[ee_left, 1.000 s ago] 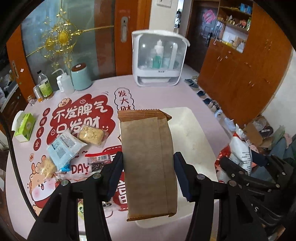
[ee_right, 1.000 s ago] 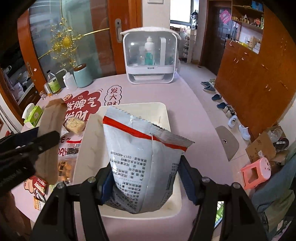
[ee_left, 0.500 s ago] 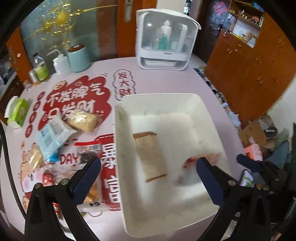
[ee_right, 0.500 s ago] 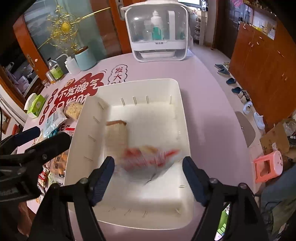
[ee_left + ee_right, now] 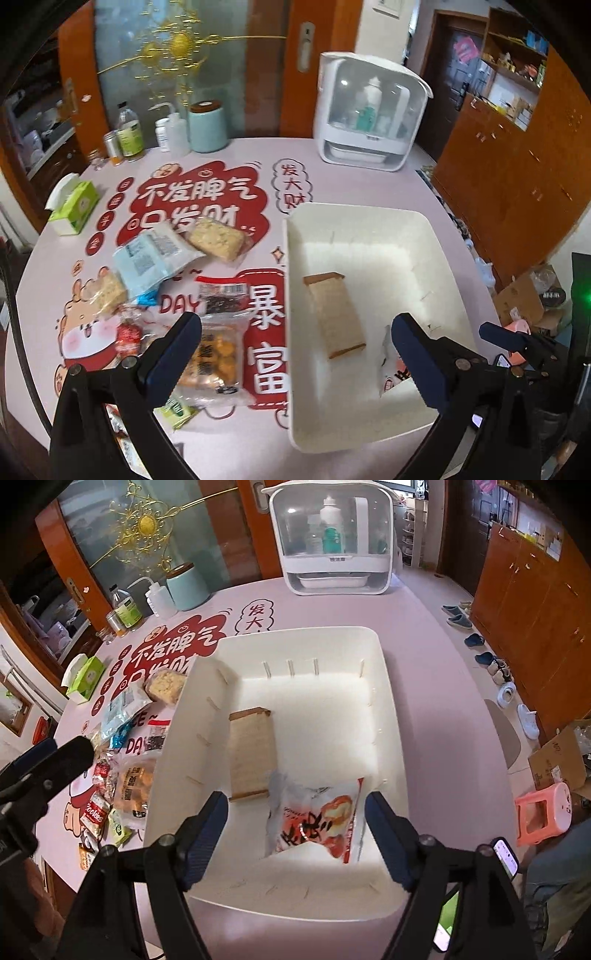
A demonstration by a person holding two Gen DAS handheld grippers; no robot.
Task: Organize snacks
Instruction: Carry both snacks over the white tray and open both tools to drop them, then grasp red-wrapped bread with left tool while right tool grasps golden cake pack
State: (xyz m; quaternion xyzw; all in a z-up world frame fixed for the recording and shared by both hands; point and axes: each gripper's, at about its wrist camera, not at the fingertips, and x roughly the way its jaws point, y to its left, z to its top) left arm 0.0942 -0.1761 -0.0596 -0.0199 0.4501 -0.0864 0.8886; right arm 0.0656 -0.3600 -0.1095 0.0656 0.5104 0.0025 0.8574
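Observation:
A white bin [image 5: 293,295] [image 5: 388,686] stands on the pink table. A brown paper packet [image 5: 336,312] [image 5: 252,751] lies flat inside it, left of centre. A white and red snack bag [image 5: 317,818] lies beside it at the near side; in the left wrist view [image 5: 388,363] my finger partly hides it. My left gripper [image 5: 295,363] is open and empty above the bin's near left edge. My right gripper [image 5: 295,834] is open and empty above the bin's near side, over the bag.
Several loose snack packs [image 5: 218,350] [image 5: 131,781] lie on the table left of the bin. A green tissue box [image 5: 74,208], bottles [image 5: 129,134] and a teal canister [image 5: 207,125] stand at the back left. A white cabinet [image 5: 369,114] stands behind the bin.
One second ago my left gripper held the brown packet and my right held the snack bag. Both opened and dropped them into the bin, where they now lie still.

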